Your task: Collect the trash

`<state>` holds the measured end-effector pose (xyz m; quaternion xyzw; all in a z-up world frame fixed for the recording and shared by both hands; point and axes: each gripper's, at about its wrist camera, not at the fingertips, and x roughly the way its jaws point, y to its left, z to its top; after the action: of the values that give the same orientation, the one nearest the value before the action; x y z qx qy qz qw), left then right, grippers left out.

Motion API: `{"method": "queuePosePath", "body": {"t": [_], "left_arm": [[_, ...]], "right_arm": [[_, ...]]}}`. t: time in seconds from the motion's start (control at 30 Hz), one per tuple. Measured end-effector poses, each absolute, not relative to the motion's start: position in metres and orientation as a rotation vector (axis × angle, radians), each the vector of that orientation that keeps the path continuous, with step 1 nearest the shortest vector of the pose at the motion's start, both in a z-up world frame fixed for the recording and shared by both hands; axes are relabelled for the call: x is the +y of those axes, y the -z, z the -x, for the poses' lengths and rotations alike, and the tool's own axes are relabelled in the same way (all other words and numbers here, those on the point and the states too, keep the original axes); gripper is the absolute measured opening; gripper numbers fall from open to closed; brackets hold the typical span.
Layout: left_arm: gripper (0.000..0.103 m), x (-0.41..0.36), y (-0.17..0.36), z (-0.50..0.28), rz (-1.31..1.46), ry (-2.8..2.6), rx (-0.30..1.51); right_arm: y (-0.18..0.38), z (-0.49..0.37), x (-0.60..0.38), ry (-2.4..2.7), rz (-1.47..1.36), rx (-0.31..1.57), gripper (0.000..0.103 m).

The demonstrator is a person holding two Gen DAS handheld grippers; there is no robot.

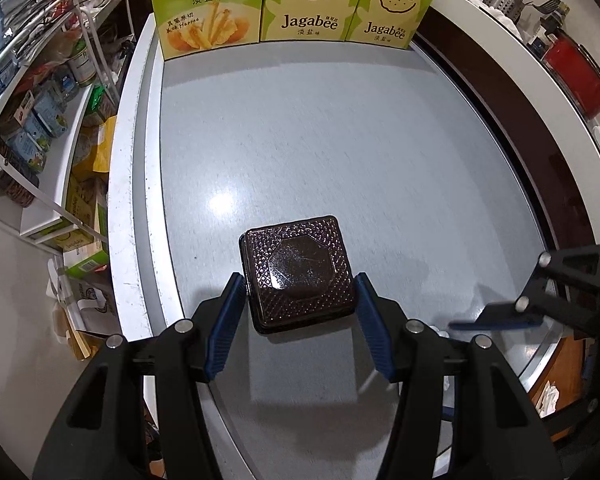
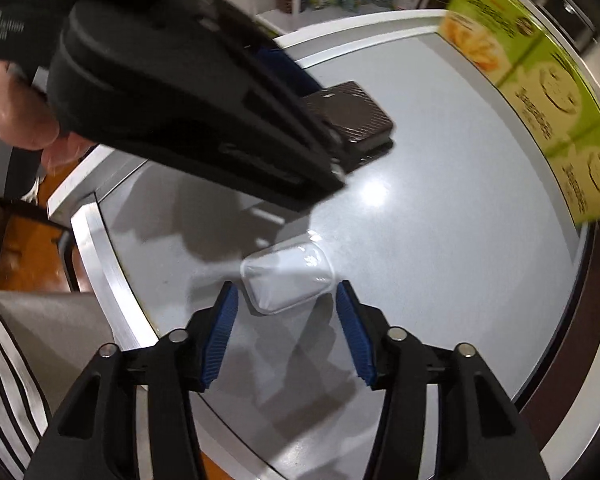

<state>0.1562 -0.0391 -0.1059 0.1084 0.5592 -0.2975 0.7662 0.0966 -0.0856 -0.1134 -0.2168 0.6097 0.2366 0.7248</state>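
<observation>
The left gripper (image 1: 300,304) is clamping the dark tray (image 1: 298,272) mid-table; Jagabee boxes (image 1: 288,4) are standing at twelve o'clock. The right gripper (image 2: 286,312) (jaws parted) is straddling the clear lid (image 2: 288,280), untouched.

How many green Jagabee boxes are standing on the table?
3, in a row along the table's far edge: left box, middle box, right box. More may sit outside the picture.
</observation>
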Motion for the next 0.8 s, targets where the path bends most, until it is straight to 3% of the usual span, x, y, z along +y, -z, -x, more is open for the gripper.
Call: {"method": "queuePosePath", "body": {"t": [0.13,0.17,0.23,0.33,0.4,0.43,0.47,0.5,0.63,0.7,0.77,0.8], "left_arm": [[0.056,-0.038,0.106,-0.158,-0.239,0.640,1.215],[0.056,-0.038,0.106,-0.158,-0.241,0.637,1.214],[0.056,-0.038,0.106,-0.159,-0.241,0.633,1.213],[0.056,-0.037,0.106,-0.158,-0.238,0.633,1.214],[0.056,-0.038,0.106,-0.158,-0.240,0.636,1.215],[0.056,-0.037,0.105,-0.159,-0.241,0.632,1.212],[0.056,-0.036,0.105,-0.160,-0.238,0.626,1.211],[0.056,-0.035,0.105,-0.161,-0.231,0.616,1.207],[0.056,-0.031,0.104,-0.165,-0.196,0.598,1.205],[0.056,-0.031,0.105,-0.165,-0.203,0.597,1.207],[0.056,-0.032,0.106,-0.165,-0.212,0.594,1.208],[0.056,-0.032,0.107,-0.165,-0.216,0.593,1.207]], "right_arm": [[0.115,-0.099,-0.081,-0.546,0.488,1.339,0.039],[0.115,-0.100,-0.080,-0.552,0.477,1.349,0.028],[0.116,-0.100,-0.082,-0.533,0.466,1.365,0.021],[0.114,-0.095,-0.093,-0.512,0.416,1.373,0.021],[0.107,-0.090,-0.099,-0.497,0.416,1.334,0.034],[0.104,-0.085,-0.101,-0.487,0.416,1.320,0.065],[0.098,-0.086,-0.104,-0.470,0.402,1.298,0.078],[0.095,-0.087,-0.104,-0.465,0.383,1.294,0.078],[0.088,-0.098,-0.100,-0.405,0.286,1.280,0.070],[0.092,-0.098,-0.092,-0.371,0.275,1.282,0.061],[0.103,-0.098,-0.088,-0.348,0.254,1.312,0.043],[0.108,-0.099,-0.087,-0.329,0.245,1.330,0.039]]}}
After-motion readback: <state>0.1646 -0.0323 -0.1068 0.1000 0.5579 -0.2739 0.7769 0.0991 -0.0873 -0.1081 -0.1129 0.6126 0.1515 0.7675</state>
